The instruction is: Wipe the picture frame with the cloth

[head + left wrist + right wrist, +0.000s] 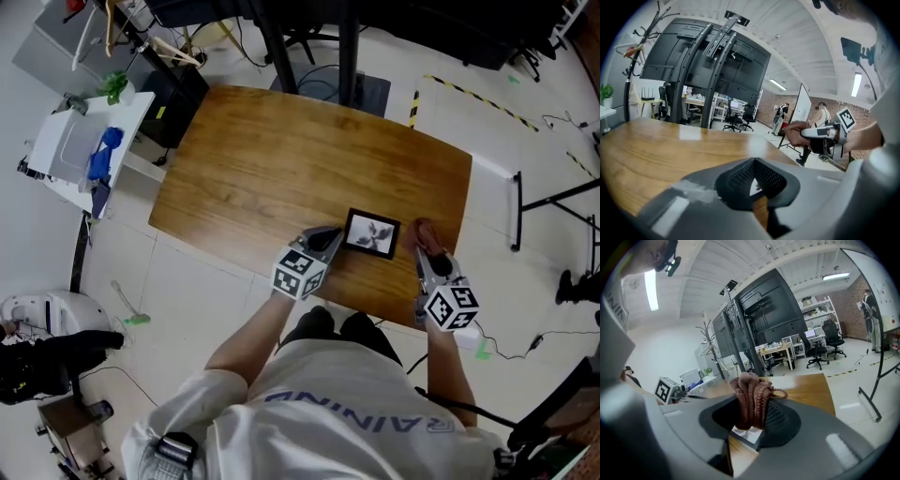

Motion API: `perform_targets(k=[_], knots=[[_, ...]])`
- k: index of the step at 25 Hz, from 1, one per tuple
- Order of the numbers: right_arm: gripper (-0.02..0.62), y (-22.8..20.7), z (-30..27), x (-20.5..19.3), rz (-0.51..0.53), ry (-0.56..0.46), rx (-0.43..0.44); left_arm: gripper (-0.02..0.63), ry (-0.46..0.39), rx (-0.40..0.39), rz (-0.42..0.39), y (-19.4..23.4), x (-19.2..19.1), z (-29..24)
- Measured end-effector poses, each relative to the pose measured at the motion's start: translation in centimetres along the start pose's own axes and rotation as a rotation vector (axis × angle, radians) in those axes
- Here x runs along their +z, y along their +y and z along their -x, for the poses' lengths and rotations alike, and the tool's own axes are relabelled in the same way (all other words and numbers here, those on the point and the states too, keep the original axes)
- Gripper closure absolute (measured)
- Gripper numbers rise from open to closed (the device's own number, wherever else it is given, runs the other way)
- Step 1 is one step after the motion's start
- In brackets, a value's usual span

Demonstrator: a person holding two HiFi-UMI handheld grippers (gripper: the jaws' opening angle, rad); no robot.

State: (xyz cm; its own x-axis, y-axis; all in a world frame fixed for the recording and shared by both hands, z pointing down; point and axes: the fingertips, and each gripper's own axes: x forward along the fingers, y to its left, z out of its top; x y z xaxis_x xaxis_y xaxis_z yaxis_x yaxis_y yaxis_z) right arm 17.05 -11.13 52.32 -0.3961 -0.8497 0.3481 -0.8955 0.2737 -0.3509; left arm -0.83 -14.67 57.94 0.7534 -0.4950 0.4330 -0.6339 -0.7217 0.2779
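Wooden table | one picture frame is laid flat at near edge, face up, long axis left-right | left gripper is closed on its left edge | one brown cloth is clamped in right gripper beside its right edge

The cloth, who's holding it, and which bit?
The right tongs clamp the brown cloth near one end; its bunched rest sticks out past the tips.
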Motion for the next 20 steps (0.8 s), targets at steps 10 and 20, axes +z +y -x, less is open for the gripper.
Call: perform_targets(k=[10,20], knots=[[0.476,2.1,-7.7,-4.3,-0.038,0.118,0.075,0.598,0.252,-0.052,0.0,-0.4,-9.1,-4.2],[0.476,4.3,-14.0,-7.6,-0.039,0.258,0.111,0.6,0.273,-0.096,-0.027,-0.5,-10.1,-5.9]])
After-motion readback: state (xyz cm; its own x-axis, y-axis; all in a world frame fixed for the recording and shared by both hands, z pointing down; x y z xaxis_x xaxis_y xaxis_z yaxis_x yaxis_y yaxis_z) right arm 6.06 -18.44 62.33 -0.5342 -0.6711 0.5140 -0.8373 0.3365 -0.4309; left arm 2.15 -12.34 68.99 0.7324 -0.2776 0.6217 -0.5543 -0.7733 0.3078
